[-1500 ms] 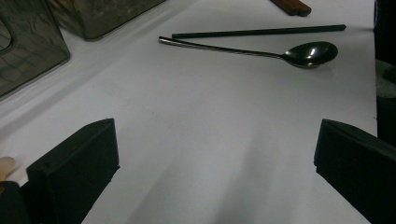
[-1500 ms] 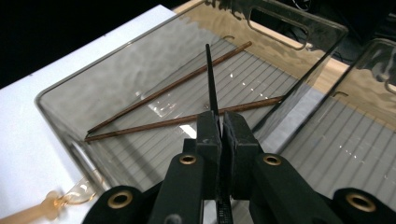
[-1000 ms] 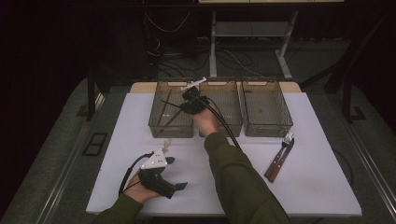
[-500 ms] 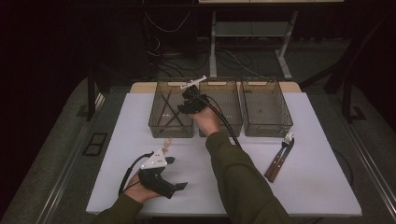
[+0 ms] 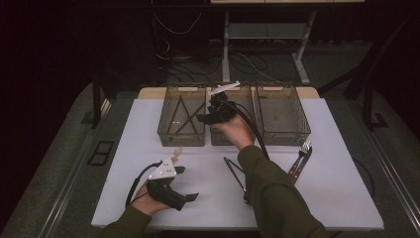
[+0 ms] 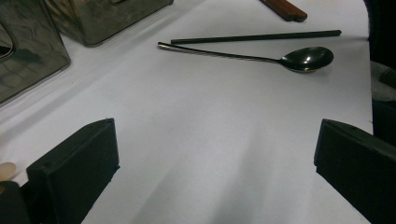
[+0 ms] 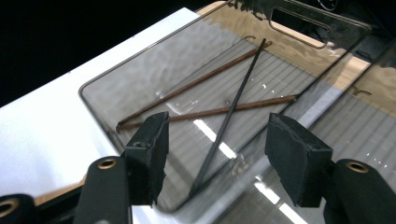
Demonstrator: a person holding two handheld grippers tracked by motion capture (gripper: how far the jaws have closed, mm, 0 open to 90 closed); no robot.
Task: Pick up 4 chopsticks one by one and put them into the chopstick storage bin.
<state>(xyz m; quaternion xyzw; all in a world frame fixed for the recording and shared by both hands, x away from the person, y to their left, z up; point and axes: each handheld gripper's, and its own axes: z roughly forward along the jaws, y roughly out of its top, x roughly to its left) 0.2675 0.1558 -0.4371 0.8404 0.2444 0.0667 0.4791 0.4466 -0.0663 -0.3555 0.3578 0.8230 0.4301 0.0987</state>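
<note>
- Smoky clear bins in the high view: right gripper [image 5: 212,115] hangs over the left bin [image 5: 181,140], jaws just been opening, nothing between them. Looks like the drop-off step for the black chopstick [image 5: 176,115].
- Left gripper view: left gripper [image 6: 210,158] wide open and empty, a second black chopstick [image 6: 256,37] and a spoon [image 6: 306,58] lying well ahead of its jaws.
- Right gripper view: dropped chopstick lies below the jaws, crossing two brown chopsticks [image 7: 205,95]. Next up, probably grabbing the second one.
</note>
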